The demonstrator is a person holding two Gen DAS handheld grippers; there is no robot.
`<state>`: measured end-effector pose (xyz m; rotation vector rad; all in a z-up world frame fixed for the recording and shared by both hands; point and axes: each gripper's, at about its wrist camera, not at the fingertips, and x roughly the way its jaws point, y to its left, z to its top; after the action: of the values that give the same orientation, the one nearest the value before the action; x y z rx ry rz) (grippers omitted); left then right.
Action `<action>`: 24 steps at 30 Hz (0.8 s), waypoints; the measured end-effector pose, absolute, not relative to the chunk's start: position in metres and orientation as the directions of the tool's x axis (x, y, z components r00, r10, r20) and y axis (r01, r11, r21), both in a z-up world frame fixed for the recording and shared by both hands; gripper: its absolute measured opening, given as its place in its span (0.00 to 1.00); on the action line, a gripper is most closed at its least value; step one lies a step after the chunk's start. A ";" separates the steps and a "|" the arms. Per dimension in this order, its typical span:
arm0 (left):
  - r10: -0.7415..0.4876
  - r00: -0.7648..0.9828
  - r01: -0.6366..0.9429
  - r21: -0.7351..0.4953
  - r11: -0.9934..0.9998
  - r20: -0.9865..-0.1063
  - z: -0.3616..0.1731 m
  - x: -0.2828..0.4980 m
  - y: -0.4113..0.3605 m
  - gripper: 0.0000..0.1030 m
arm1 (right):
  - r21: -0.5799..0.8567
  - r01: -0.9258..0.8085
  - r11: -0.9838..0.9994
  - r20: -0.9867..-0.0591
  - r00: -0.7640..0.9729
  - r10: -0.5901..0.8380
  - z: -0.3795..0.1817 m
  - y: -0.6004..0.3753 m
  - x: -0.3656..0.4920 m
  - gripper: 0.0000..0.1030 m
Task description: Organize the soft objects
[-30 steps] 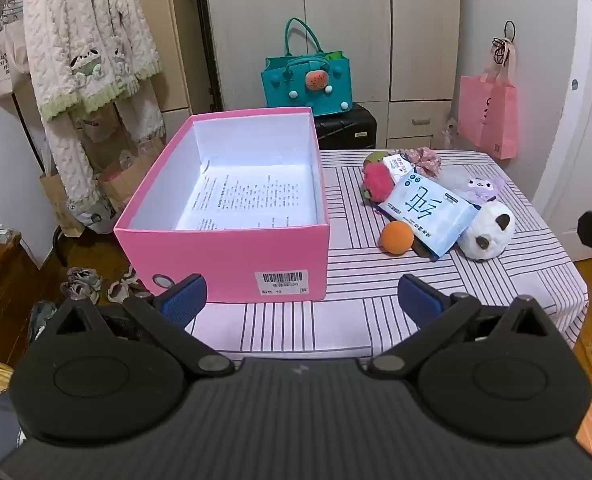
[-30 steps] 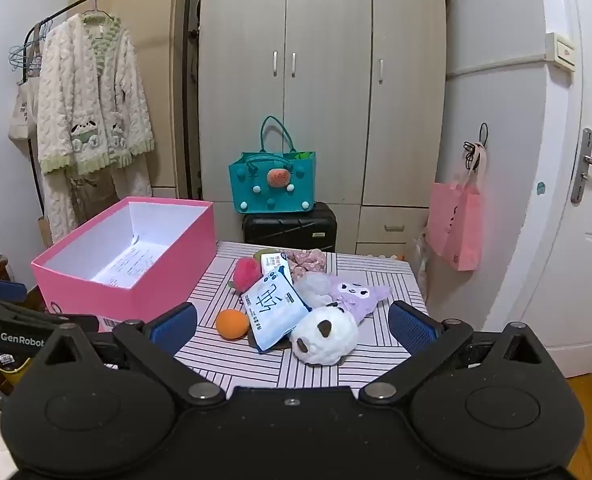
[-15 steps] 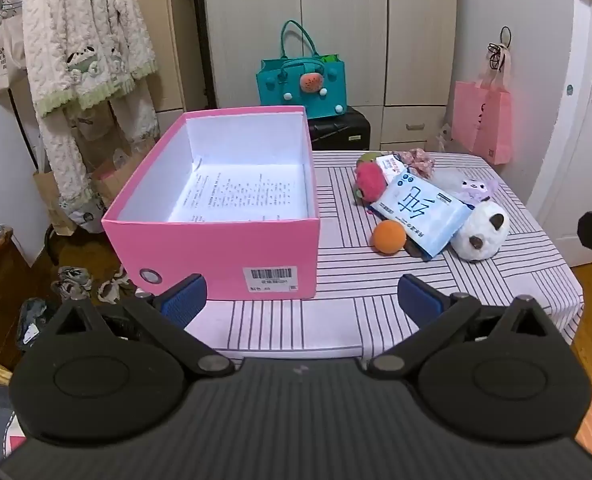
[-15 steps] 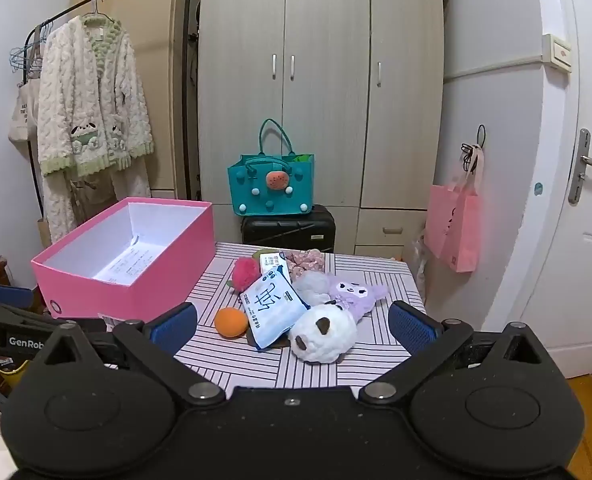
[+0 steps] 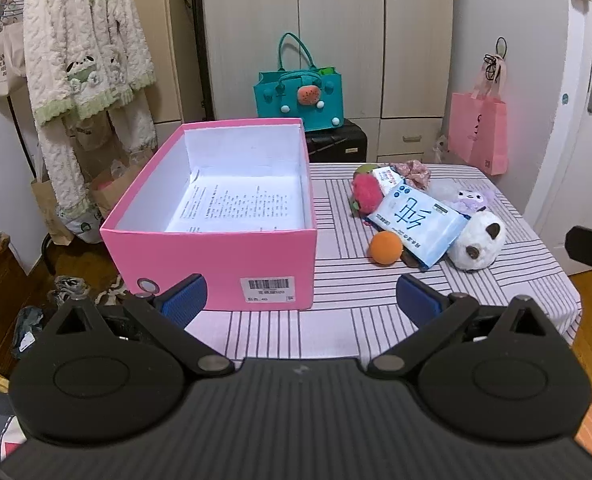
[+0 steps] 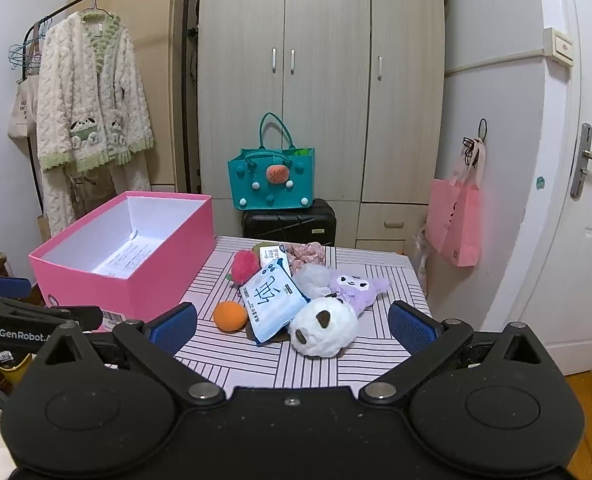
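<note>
Two tongs are under my control, and both stand spread wide with nothing between their blue pads. My left tongs [image 5: 300,300] hover short of the near edge of the striped counter [image 5: 336,332], facing the pink box [image 5: 216,264], which holds only a printed sheet [image 5: 240,206]. My right tongs [image 6: 292,324] hover before the pile of soft objects on the counter's right half, well apart from it. In that pile, the panda plush [image 6: 322,332] lies nearest, touching the blue-and-white tissue pack [image 6: 272,300]; the orange ball [image 6: 230,316] sits just beside the pack's left edge. Behind lie a purple plush [image 6: 356,286], a red fuzzy toy [image 6: 245,265] and a pink floral scrunchie [image 6: 310,254].
</note>
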<state>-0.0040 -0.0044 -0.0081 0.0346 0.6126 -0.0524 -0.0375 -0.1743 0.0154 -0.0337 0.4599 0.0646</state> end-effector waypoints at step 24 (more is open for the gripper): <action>0.029 0.851 0.011 0.072 0.997 -0.524 -0.010 -0.011 0.000 1.00 | -0.017 -0.060 0.998 -0.407 0.912 0.048 0.011 -0.173 -0.047 1.00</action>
<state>-0.0105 -0.0002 -0.0098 0.0736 0.5522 0.0095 -0.0466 -0.1734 0.0105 -0.0292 0.4182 0.0557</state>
